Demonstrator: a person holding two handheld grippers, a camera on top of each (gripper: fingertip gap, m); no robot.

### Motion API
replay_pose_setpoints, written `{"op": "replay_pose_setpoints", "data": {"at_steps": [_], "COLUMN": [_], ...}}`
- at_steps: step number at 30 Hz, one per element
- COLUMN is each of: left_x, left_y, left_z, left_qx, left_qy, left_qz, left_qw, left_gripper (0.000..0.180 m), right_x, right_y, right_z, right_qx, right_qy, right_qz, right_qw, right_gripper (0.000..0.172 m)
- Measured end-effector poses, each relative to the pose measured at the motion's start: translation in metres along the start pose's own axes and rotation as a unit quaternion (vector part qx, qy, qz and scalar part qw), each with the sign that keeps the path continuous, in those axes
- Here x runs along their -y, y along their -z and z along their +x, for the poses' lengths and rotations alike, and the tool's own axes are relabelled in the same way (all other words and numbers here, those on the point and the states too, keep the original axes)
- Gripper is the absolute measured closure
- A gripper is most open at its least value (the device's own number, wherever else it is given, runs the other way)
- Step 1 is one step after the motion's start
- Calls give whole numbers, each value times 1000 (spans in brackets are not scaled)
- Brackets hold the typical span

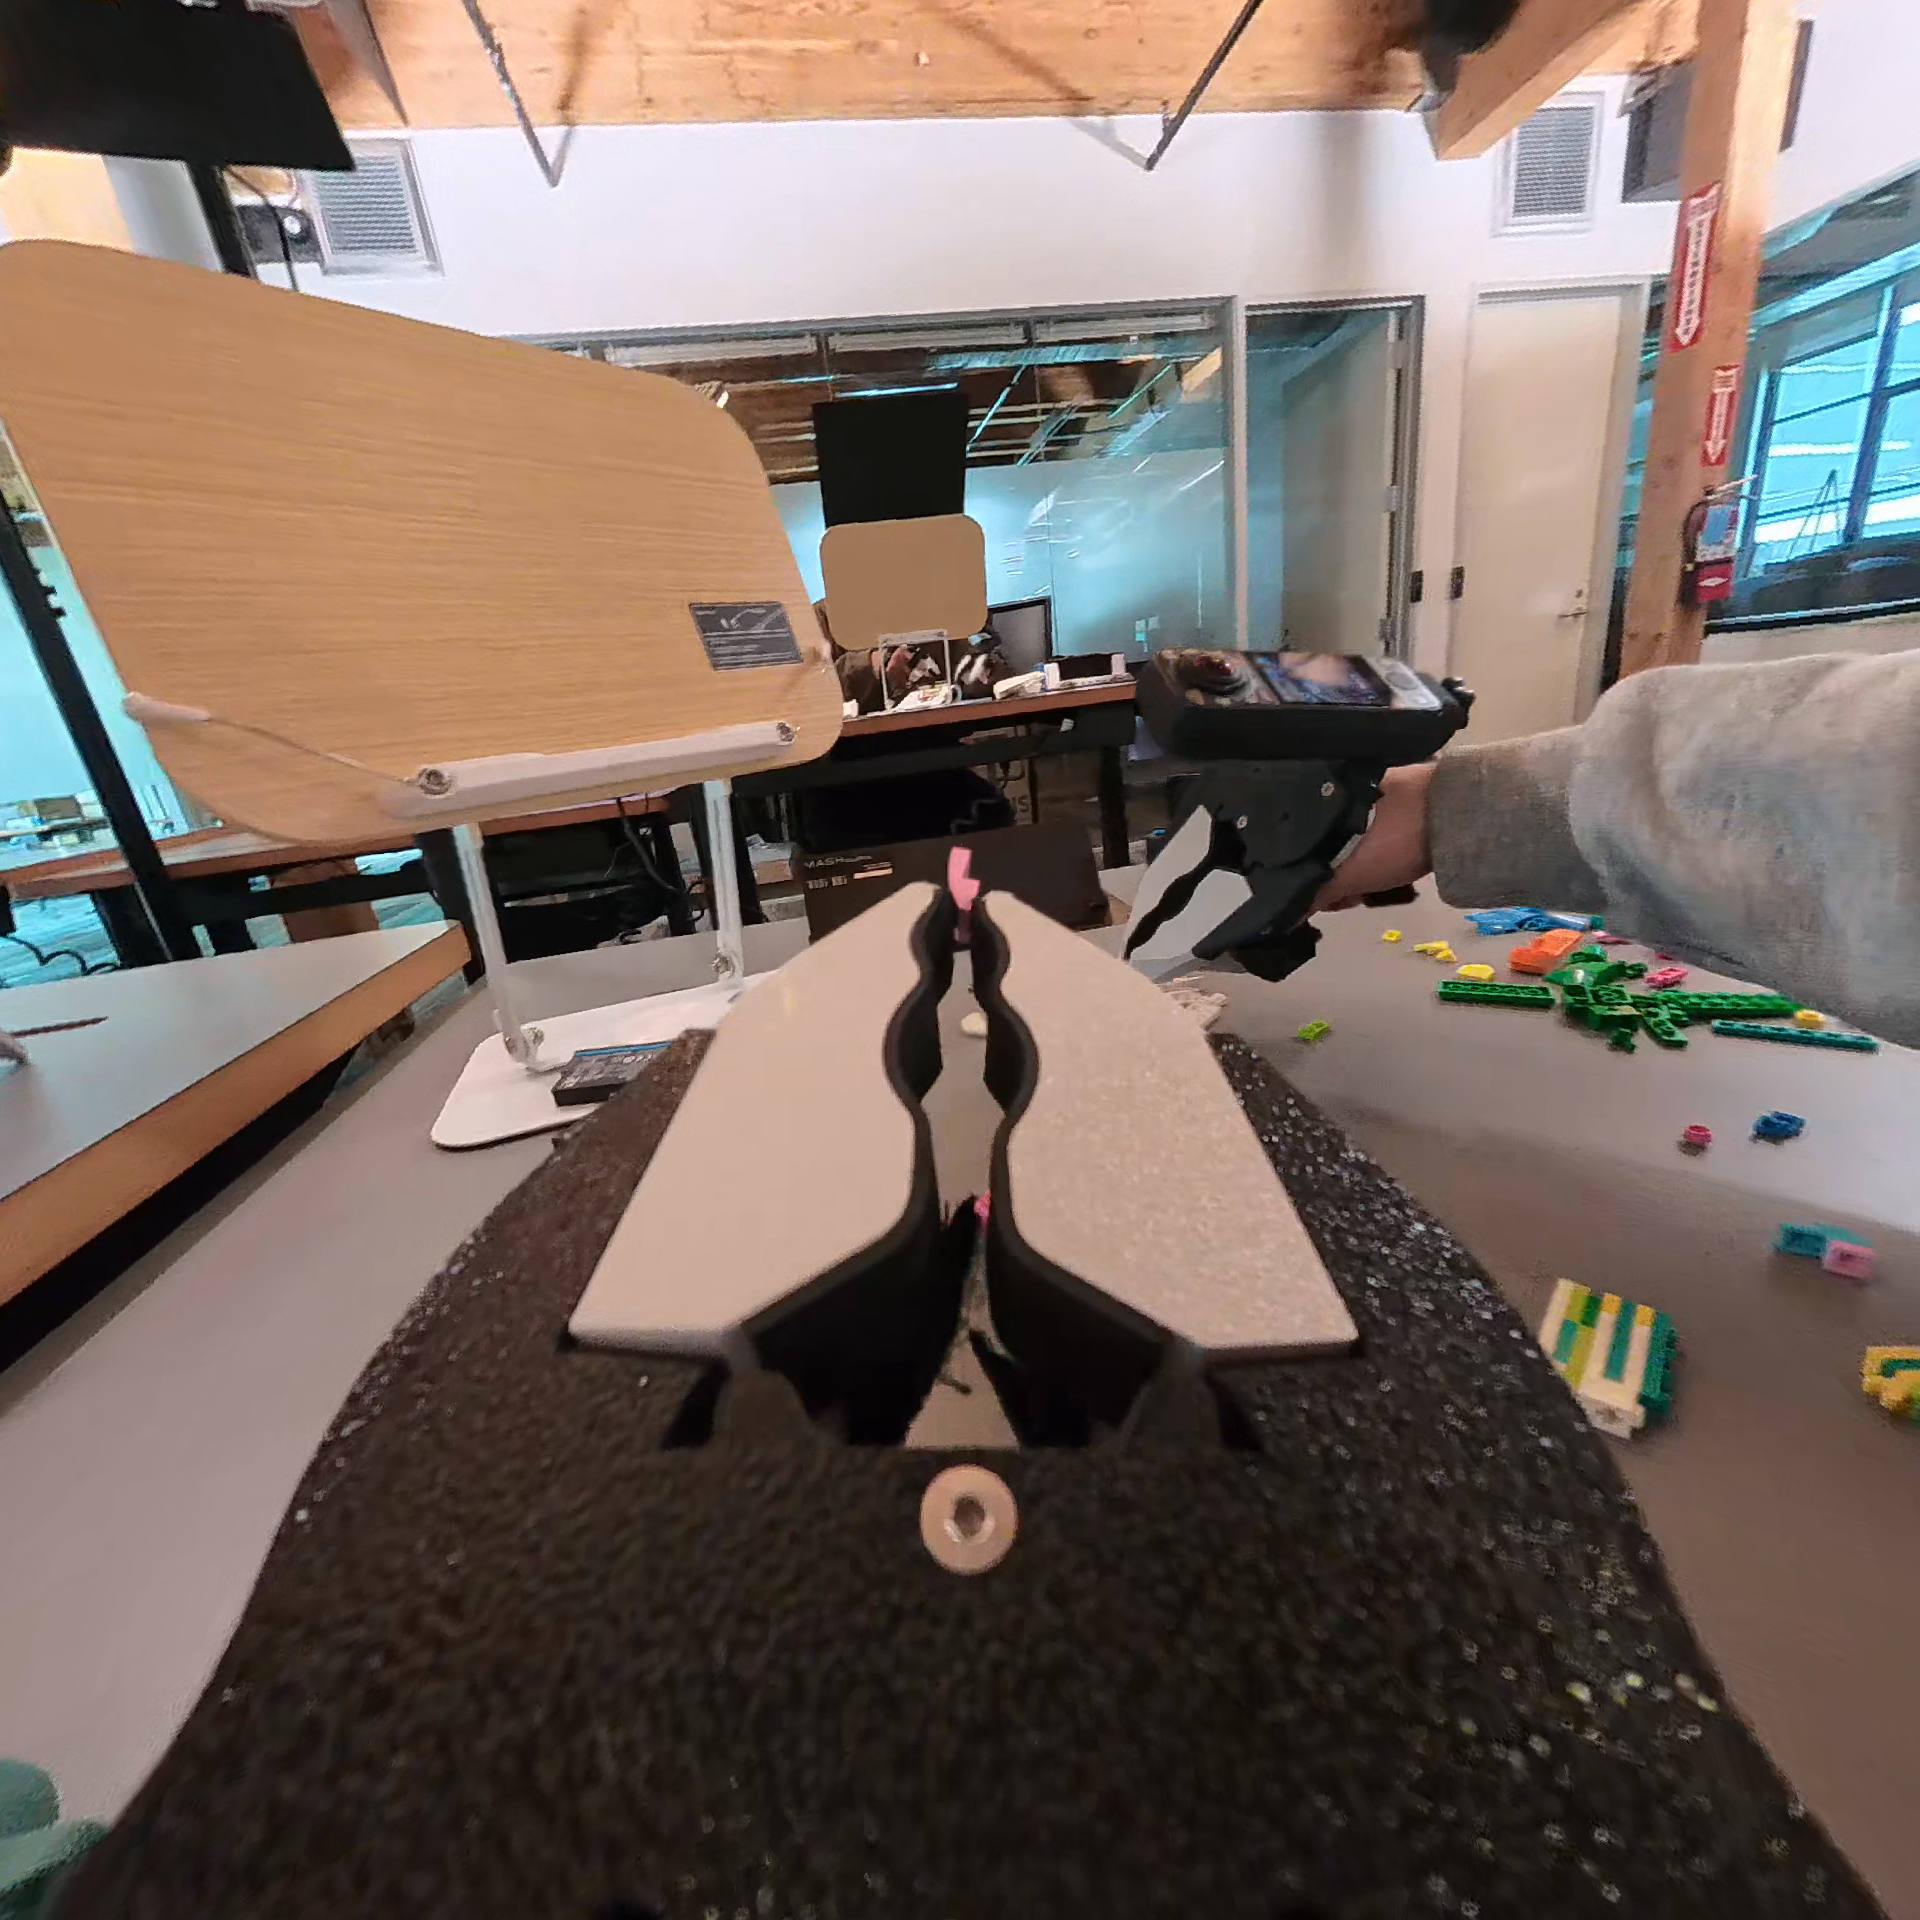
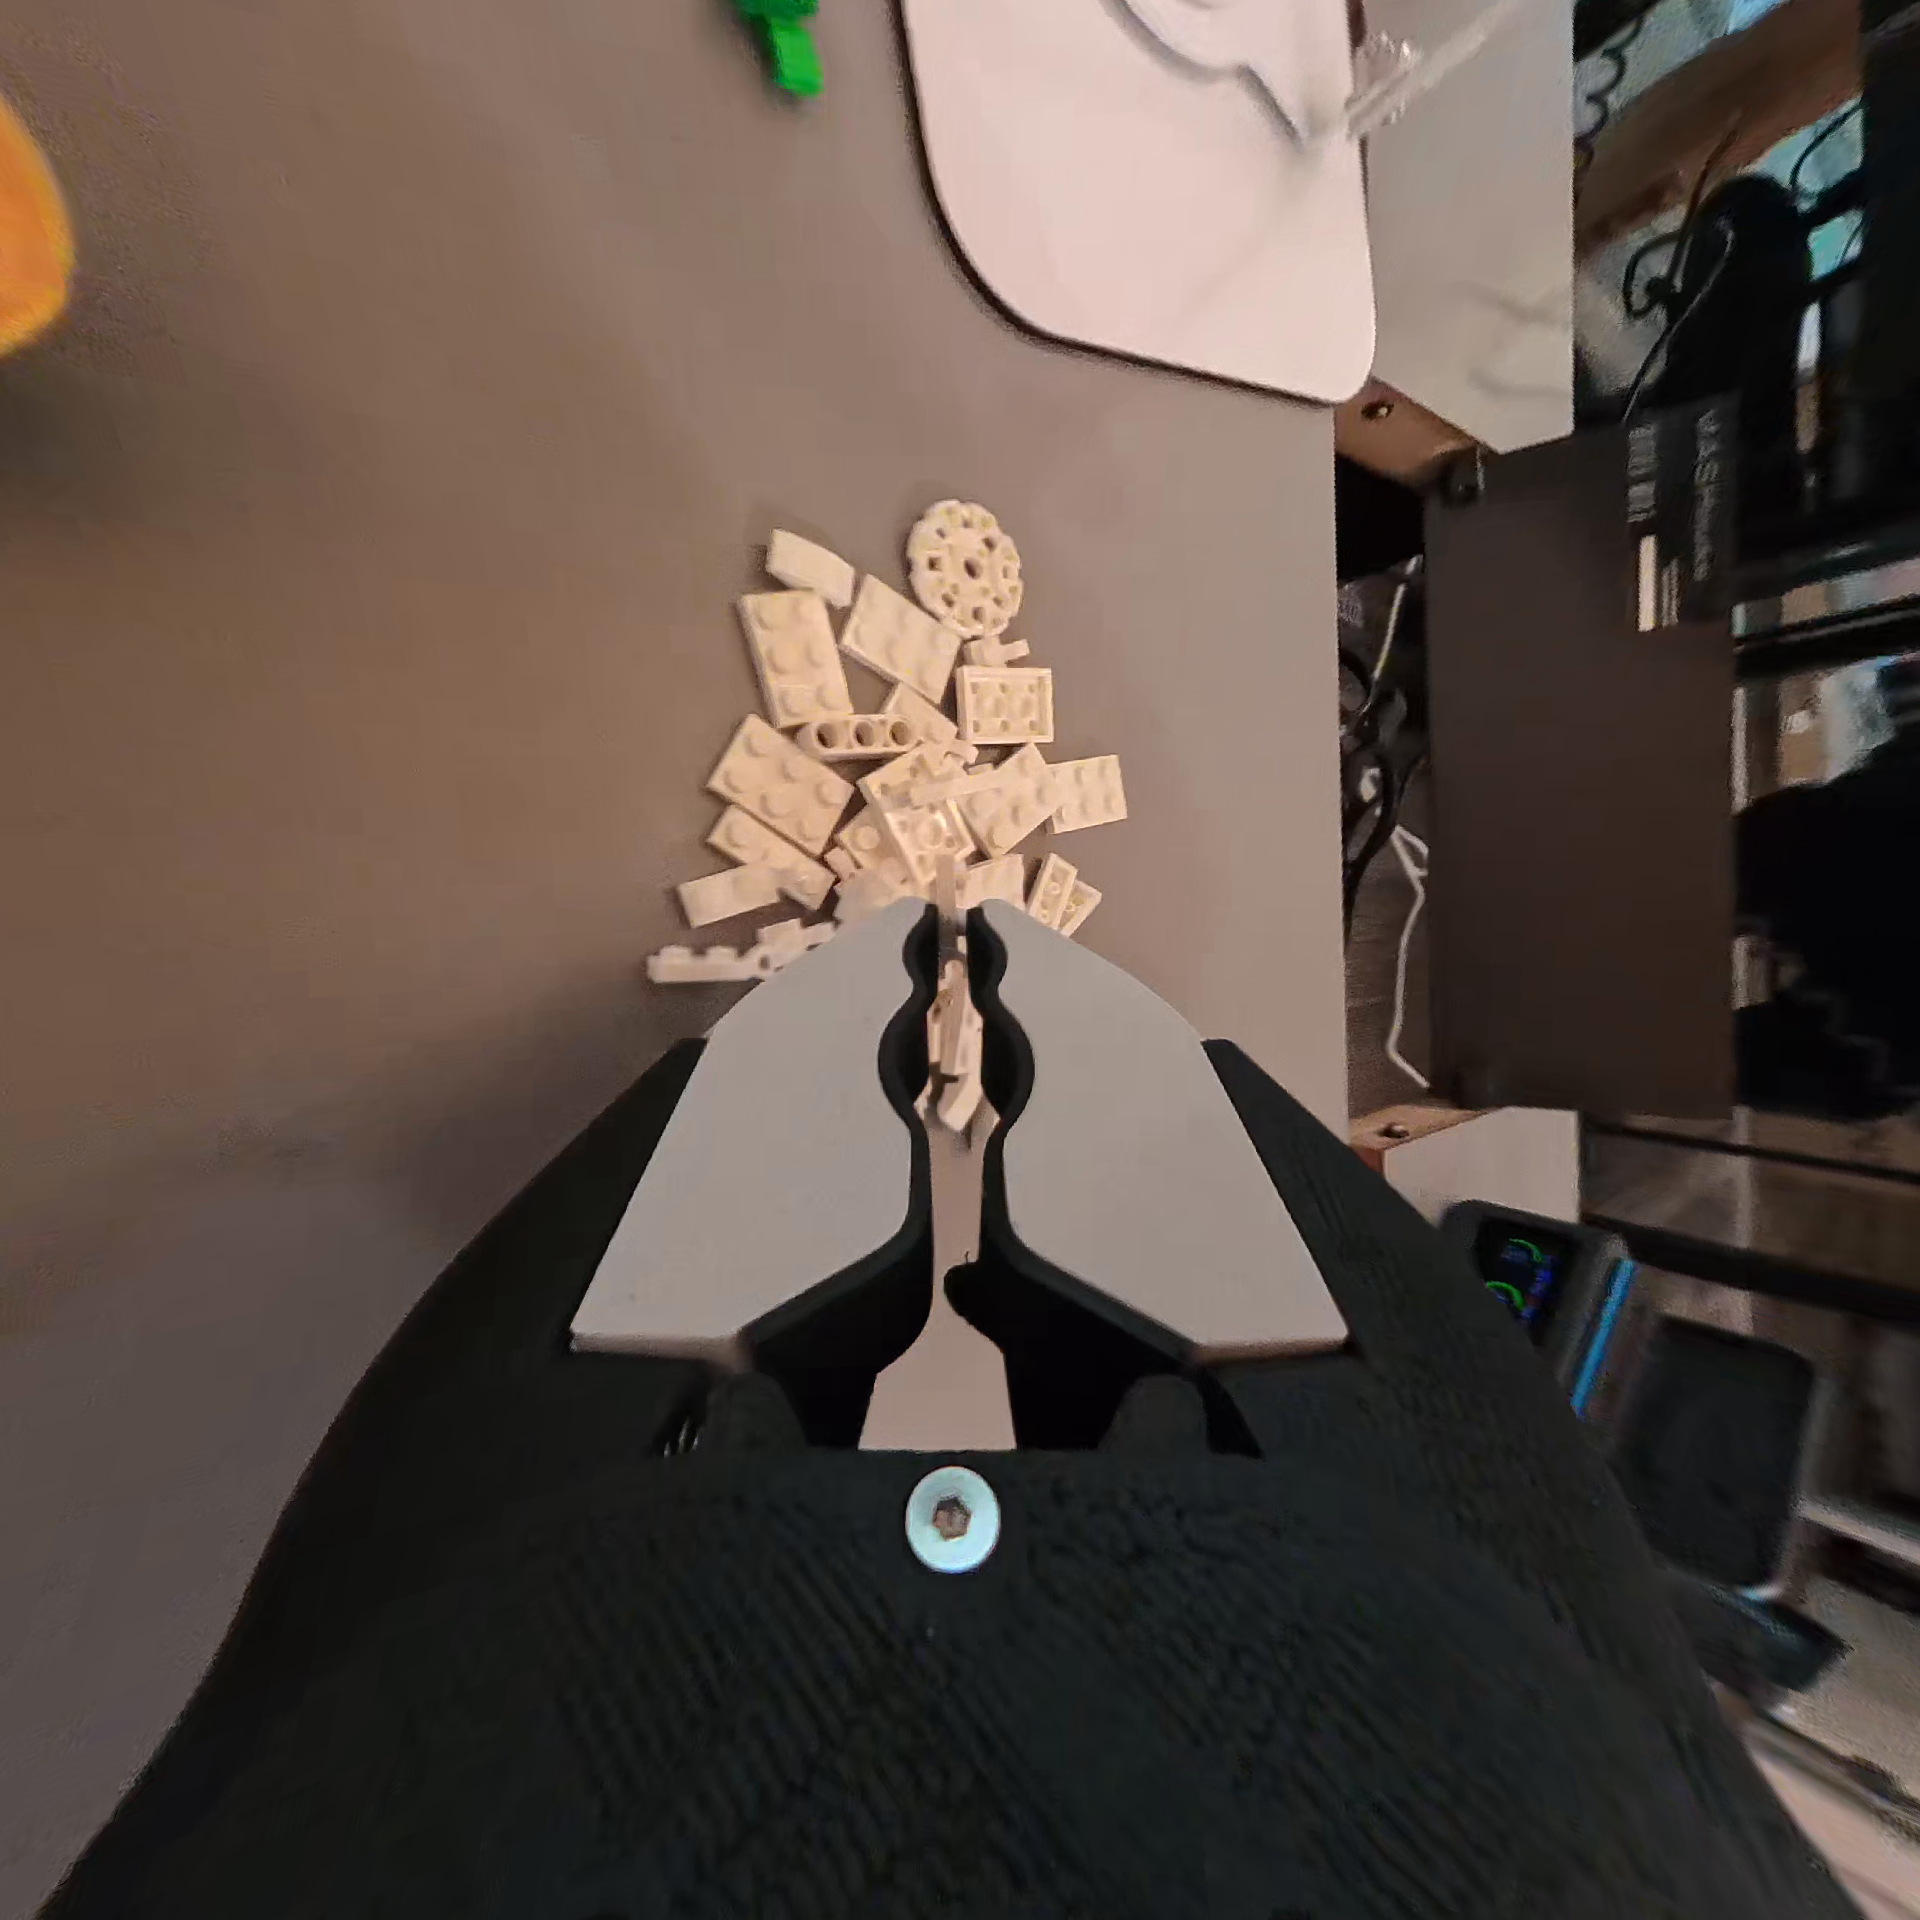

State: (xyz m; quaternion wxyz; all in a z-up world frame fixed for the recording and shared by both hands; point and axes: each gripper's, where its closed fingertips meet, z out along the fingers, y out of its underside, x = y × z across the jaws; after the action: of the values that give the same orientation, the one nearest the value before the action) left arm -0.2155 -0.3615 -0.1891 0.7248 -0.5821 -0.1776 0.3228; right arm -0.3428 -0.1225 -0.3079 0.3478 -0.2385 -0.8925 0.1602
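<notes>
Across the grey tabletop [image 1: 1558,1195]: a tilted wooden board on a clear stand [image 1: 395,561] at the far left, its white base plate [image 2: 1143,187] reaching toward the middle. Farther right, a scatter of green strips [image 1: 1621,1008] with small yellow, blue and pink bits around them, and a striped block stack [image 1: 1605,1351] near the edge.

Near the tabletop's far edge, a heap of white building plates [image 2: 883,748], studded, flat and thin, with a round holed disc [image 2: 966,566] at its outer end.

Just above that heap, right gripper [image 2: 953,920], fingers drawn together and clamped on a thin white piece [image 2: 951,1023] held edgewise between the pads, one end poking out past the tips. Probably light, rigid, smooth plastic; liable to twist or slip if pinched at a corner, so better taken across the flat faces.

Raised off the tabletop and pointing into the room, left gripper [image 1: 966,909], fingers together on a small pink piece [image 1: 963,883] standing upright at the very tips. Same likely character: featherlight, hard, slick, easily flicked out of a shallow tip hold.
</notes>
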Motion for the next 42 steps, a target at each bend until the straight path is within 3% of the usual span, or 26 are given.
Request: {"op": "replay_pose_setpoints", "data": {"at_steps": [2, 4, 9, 11, 14, 16, 19, 22, 28, 32, 34, 36, 39, 42], "left_x": [-4, -3, 16, 19, 31, 40, 36, 35, 35, 32, 33, 35, 43, 48], "left_y": [0, 1, 3, 4, 12, 18, 19, 19, 20, 19, 19, 14, 16, 31], "left_z": [-6, -12, 7, 20, 48, 62, 70, 75, 75, 80, 78, 66, 17, -35], "left_qx": [6, 9, -76, -123, -228, -284, -305, -317, -324, -329, -323, -275, -130, 16], "left_qy": [9, 25, 65, 77, 108, 133, 124, 121, 131, 117, 113, 101, 81, 62], "left_qz": [-10, -4, 62, 69, 100, 115, 101, 96, 97, 87, 94, 104, 152, 176], "left_qw": [1000, 1000, 993, 987, 962, 942, 939, 936, 932, 933, 935, 950, 976, 982], "left_gripper": [177, 177, 177, 177, 177, 177, 177, 177, 177, 177, 177, 177, 167, 169], "right_x": [0, 4, 55, 97, 153, 169, 176, 176, 175, 173, 174, 179, 191, 198], "right_y": [-4, -2, 41, 74, 147, 188, 218, 224, 214, 213, 213, 210, 186, 145], "right_z": [0, 1, 10, -25, -97, -130, -157, -169, -169, -173, -174, -168, -145, -134], "right_qx": [13, 15, -65, 19, 240, 343, 403, 413, 353, 363, 370, 367, 322, 294], "right_qy": [-20, -18, 93, 94, 61, 65, 91, 107, 144, 151, 156, 154, 146, 166], "right_qz": [1, 7, 94, 185, 319, 354, 362, 348, 319, 308, 311, 312, 285, 214], "right_qw": [1000, 1000, 989, 978, 915, 868, 836, 835, 868, 866, 861, 863, 891, 917], "right_gripper": [167, 156, 151, 152, 157, 156, 157, 161, 162, 164, 170, 170, 170, 170]}}
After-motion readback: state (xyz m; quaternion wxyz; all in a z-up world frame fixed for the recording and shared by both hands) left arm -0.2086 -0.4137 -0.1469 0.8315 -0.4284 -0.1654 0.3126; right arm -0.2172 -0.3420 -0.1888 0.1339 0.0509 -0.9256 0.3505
